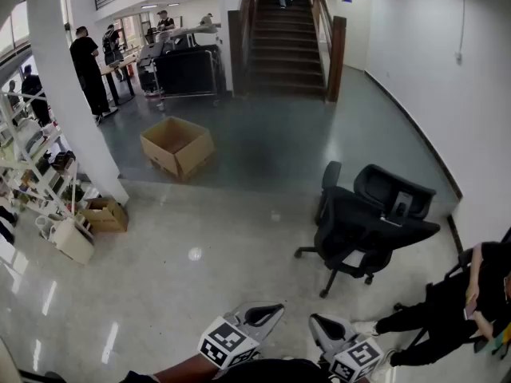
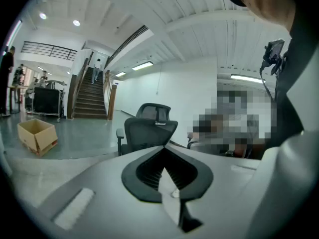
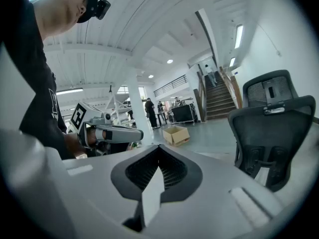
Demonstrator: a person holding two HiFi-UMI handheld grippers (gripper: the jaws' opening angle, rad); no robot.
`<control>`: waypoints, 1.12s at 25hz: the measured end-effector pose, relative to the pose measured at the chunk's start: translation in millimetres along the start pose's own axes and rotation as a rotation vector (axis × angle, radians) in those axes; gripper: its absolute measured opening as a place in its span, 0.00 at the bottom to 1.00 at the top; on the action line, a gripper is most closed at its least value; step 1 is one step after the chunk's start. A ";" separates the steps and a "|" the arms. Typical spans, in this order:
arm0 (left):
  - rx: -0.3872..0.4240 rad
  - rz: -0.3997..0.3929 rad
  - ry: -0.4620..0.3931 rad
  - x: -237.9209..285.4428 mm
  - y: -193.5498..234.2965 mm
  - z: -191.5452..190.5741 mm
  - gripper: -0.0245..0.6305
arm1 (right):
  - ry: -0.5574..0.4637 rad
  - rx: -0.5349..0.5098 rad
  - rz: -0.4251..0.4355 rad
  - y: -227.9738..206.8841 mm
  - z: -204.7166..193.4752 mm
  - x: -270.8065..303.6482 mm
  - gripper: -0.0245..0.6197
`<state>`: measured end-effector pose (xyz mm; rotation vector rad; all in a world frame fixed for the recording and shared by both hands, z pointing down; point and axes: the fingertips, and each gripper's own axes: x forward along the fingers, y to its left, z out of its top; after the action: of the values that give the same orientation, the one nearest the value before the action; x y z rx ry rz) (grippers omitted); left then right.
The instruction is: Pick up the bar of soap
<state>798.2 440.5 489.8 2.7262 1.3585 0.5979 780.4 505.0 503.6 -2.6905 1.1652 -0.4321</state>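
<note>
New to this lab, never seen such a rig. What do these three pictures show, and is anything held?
There is no robot: a person wears a head camera and holds a two-jaw gripper in each hand. The head view looks down on the left gripper and right gripper. The other two pictures come from cameras riding on those grippers, looking along their jaws. Both pairs of jaws are shut, with nothing between them. No table is in view, only a hall floor with a black office chair, a cardboard box and a staircase. No bar of soap shows anywhere.
</note>
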 end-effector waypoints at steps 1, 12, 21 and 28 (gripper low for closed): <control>-0.014 0.008 -0.004 -4.1 -3.0 0.7 0.05 | 0.002 0.002 0.006 1.9 1.9 -1.5 0.05; -0.117 0.275 -0.052 -52.8 -35.2 -11.1 0.05 | 0.083 -0.046 0.277 37.0 3.5 -10.7 0.05; -0.207 0.582 -0.074 -130.4 -74.7 -51.4 0.05 | 0.165 -0.079 0.607 113.6 -26.5 -6.4 0.05; -0.301 0.740 -0.092 -177.2 -114.1 -86.9 0.05 | 0.222 -0.110 0.794 173.3 -52.7 -24.0 0.05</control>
<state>584.3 361.6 490.2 2.8779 0.1698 0.6185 629.0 402.8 501.1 -2.0297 2.2104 -0.5338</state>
